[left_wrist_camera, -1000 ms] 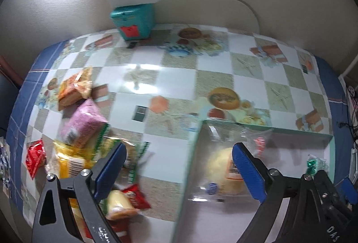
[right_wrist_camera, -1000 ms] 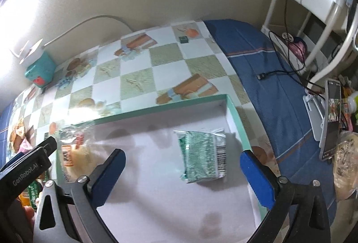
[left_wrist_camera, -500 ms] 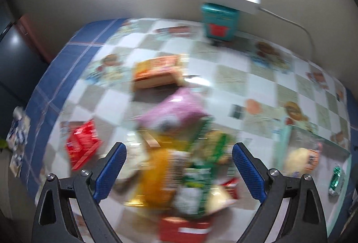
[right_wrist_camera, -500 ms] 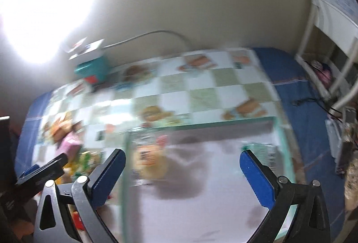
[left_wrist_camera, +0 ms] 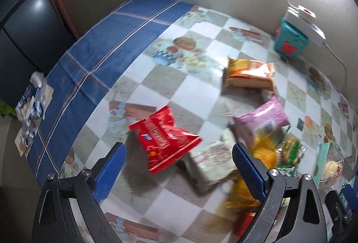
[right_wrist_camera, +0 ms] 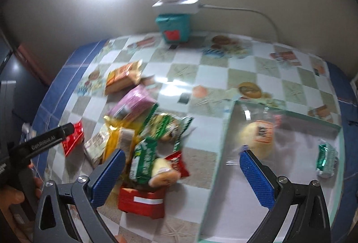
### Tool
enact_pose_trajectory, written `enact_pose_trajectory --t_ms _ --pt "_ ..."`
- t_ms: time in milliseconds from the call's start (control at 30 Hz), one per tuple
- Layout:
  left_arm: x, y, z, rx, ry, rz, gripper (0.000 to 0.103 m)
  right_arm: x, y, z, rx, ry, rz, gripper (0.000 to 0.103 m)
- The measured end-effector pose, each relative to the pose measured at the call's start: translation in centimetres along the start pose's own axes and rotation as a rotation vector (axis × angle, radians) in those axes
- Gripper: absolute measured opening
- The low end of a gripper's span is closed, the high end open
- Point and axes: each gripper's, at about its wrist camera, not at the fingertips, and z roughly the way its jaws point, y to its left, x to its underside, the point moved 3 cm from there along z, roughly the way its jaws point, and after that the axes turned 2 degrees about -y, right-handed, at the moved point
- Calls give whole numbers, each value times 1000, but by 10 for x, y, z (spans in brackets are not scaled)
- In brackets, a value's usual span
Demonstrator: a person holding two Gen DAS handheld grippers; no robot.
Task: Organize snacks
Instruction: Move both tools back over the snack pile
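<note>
Hovering over the checkered table (left_wrist_camera: 197,95), we are holding both grippers released, with nothing between either pair of blue pads. Our left gripper (left_wrist_camera: 179,164) is pointing down at the red snack packet (left_wrist_camera: 164,138), which is lying apart from the main heap, towards the table's blue-bordered left edge. The packet is sitting just ahead of the open jaws and roughly centred between them, its long axis running diagonally from the upper left to the lower right of the left wrist view, so we judge a small roll of the wrist is needed before the pads can close across its narrow width. The left hand is clearly the nearer one for this packet; in the right wrist view it is showing only as a red corner (right_wrist_camera: 73,138) behind the left gripper's black arm.

The packet is looking glossy, crinkled and puffed, with a white and blue logo on it; the print is too blurred to read. It is touching, or nearly touching, a pale beige packet (left_wrist_camera: 210,164) at its lower right.

Our right gripper (right_wrist_camera: 182,168) is hanging over the heap's near side, above a green wrapper (right_wrist_camera: 144,159) and a red box (right_wrist_camera: 141,201). The teal-rimmed tray (right_wrist_camera: 220,142) is lying at the table's right side, already holding a round bun (right_wrist_camera: 257,138) and a green packet (right_wrist_camera: 326,161).
</note>
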Motion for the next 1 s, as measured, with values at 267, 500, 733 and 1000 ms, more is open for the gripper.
enact_pose_trajectory --t_ms 267,500,733,1000 --pt "7 20 27 37 53 -21 96 10 28 28 -24 77 -49 103" --pt "10 12 45 103 89 -4 96 13 35 44 -57 103 -39 103" --pt "9 14 59 142 119 -19 96 13 23 57 -95 140 52 103" --pt "-7 38 70 129 111 -110 96 14 28 71 -105 163 78 100"
